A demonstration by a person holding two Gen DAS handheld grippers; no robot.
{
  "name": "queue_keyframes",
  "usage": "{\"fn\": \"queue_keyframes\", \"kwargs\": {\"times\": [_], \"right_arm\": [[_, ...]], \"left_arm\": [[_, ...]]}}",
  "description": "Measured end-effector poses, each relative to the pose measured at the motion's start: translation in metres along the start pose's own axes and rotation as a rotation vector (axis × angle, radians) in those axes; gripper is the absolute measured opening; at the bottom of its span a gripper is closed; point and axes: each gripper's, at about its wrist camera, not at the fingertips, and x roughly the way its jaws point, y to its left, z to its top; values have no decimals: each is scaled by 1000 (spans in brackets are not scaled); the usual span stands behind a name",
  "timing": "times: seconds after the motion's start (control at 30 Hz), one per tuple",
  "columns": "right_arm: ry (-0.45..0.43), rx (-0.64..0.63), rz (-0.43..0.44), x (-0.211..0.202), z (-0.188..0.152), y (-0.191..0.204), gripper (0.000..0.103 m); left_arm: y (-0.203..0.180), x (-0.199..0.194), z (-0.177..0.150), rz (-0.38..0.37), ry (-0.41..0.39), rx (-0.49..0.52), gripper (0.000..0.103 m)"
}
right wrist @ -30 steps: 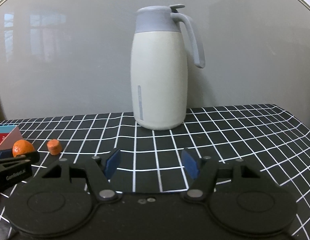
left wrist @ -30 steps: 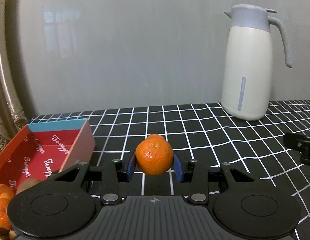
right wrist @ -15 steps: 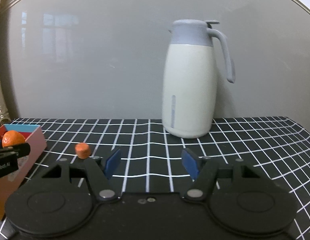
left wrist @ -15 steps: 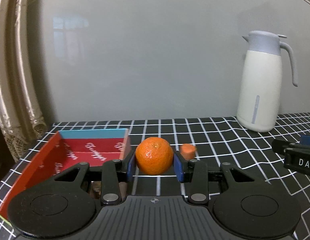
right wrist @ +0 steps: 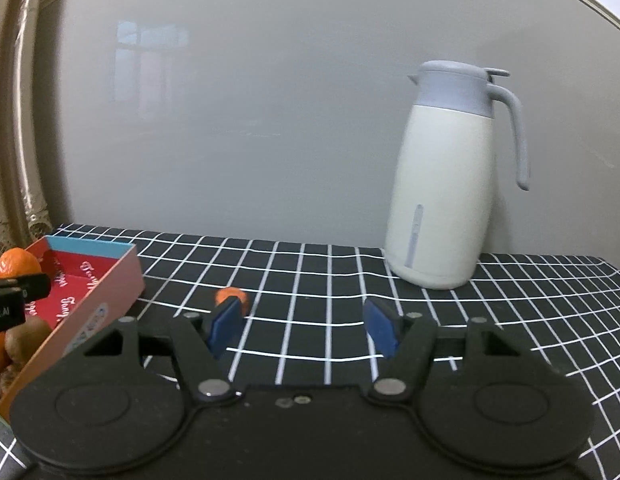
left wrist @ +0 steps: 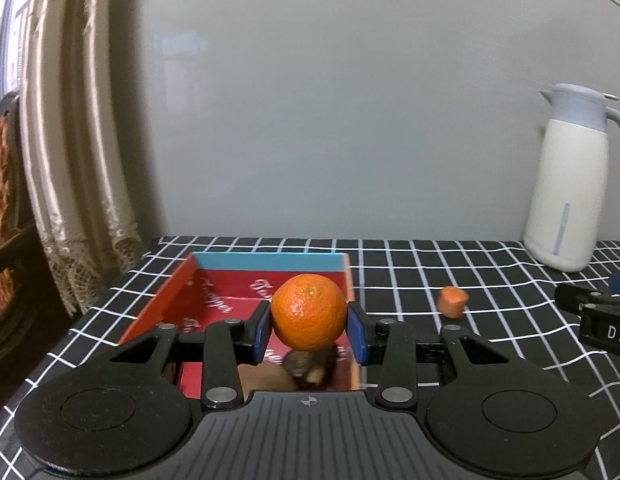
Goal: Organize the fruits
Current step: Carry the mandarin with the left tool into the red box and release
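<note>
- Between the blue pads of the left claw point(left wrist: 308, 330) sits one mandarin point(left wrist: 308, 311), clamped on both sides and held in the air over the red box point(left wrist: 159, 307).
- One red box with a blue far wall lies on the desk point(right wrist: 350, 280) straight ahead of and below the left claw; in the right wrist view it is to the left of the right claw point(right wrist: 303, 326).
- Under the held mandarin one brownish fruit point(left wrist: 310, 364) shows in the box, blurred. The right wrist view shows more brown and orange fruit at the box's near end; their number cannot be told.
- One small orange piece point(left wrist: 453, 301) lies on the desk to the right of the left claw, outside the box. Seen from the right claw it is just behind the left pad point(right wrist: 225, 326), which partly covers it.
- Right claw: jaws parted, nothing between them, only checked cloth ahead.
- One cream jug with a grey lid point(right wrist: 446, 196) stands upright ahead and to the right of the right claw, well apart from the box.
- One pale curtain point(left wrist: 69, 140) hangs to the left of the left claw, beyond the desk edge.
</note>
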Motion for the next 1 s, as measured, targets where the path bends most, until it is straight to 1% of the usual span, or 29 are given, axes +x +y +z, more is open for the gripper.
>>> {"fn": "queue_keyframes", "kwargs": {"times": [0.4,0.63,0.73,0.83,1.0], "right_arm": [[6,-23,38,6,-1,33,66],[20,-35,49,11,-4,43,66],[22,-41,52,13,-5,45,66],[25,-48,55,14,-6,47,66],[28,-64,50,14,-8,45,66]], "left_arm": [[44,8,-9,58,18,-30,40],[65,17,-15,99,30,-53,40],[72,24,-17,114,39,-62,40],[75,28,-17,132,32,-68,40],[74,36,-14,142,26,-70,40]]}}
